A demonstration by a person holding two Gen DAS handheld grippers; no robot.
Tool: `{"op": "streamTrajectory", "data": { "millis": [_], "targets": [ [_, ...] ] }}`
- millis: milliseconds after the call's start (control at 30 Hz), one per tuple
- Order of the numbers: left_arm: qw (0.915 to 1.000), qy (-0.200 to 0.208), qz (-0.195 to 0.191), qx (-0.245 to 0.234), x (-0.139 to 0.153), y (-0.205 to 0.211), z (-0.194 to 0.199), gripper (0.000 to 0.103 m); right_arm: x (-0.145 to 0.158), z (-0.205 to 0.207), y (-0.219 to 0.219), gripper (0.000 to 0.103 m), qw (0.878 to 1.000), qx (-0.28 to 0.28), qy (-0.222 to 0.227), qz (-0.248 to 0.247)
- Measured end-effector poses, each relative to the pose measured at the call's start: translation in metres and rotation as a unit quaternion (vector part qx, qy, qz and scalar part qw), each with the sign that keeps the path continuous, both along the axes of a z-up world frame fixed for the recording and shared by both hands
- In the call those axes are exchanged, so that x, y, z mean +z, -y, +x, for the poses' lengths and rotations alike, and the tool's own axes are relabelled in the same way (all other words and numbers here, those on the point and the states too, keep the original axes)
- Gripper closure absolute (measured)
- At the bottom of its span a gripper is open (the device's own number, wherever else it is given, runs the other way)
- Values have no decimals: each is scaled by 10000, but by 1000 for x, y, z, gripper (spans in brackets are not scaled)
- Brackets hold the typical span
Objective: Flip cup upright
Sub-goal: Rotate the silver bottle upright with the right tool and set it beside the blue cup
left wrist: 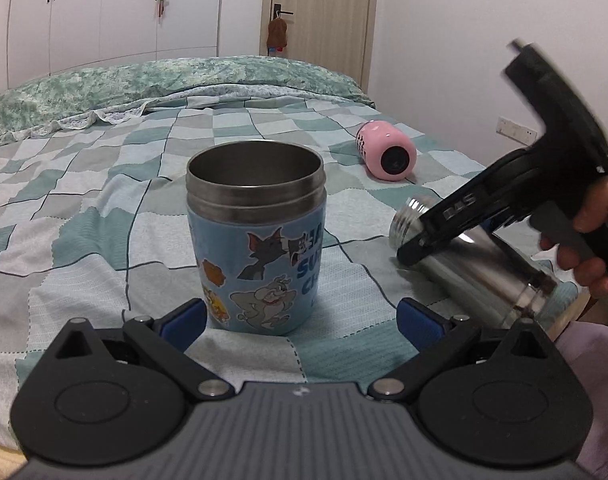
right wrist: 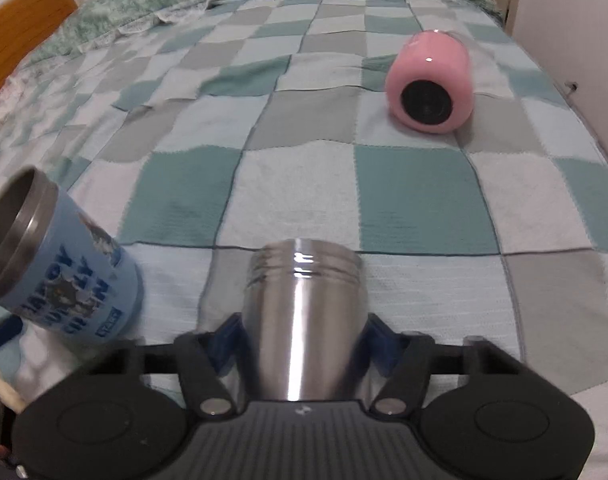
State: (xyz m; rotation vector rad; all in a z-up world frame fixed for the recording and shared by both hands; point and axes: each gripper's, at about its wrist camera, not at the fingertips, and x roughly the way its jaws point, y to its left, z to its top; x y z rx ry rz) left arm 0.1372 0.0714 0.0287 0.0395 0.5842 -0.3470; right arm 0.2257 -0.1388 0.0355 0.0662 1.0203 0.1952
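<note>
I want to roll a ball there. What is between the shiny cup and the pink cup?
Only bare checkered blanket lies between the shiny cup and the pink cup, seen clearly in the right wrist view.

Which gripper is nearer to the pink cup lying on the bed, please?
Right. The right gripper, around the steel cup, faces the pink cup across open quilt. The left gripper sits further away, behind the upright blue cup.

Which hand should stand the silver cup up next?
Right. The right gripper already straddles the silver cup, lying on the quilt. The left gripper sits open beside the upright blue cup.
</note>
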Motion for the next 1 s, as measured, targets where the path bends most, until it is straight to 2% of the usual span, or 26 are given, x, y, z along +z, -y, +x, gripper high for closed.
{"op": "streamTrajectory", "data": {
  "millis": [133,233,333,433,500,600,700,1000],
  "targets": [
    [10000,28,-26,47,4,0,-3,0,27,-36,8,41,9967,172,784,105],
    [9999,45,-86,93,9,1,-6,0,45,-66,13,41,9890,264,1447,158],
    [9998,73,-110,154,13,5,-12,0,57,-91,19,41,9764,355,2124,185],
    [9996,95,-131,223,17,9,-19,0,68,-96,31,41,9628,269,2664,365],
    [9995,125,-150,261,20,11,-23,0,69,-102,34,41,9478,199,3156,411],
    [9991,173,-182,345,24,15,-27,0,69,-105,38,41,9296,79,3632,615],
    [9987,193,-178,429,26,18,-29,0,64,-102,37,41,9198,32,3877,609],
    [9981,180,-113,580,22,22,-26,0,42,-73,21,41,9266,187,3725,479]
  ]
}}
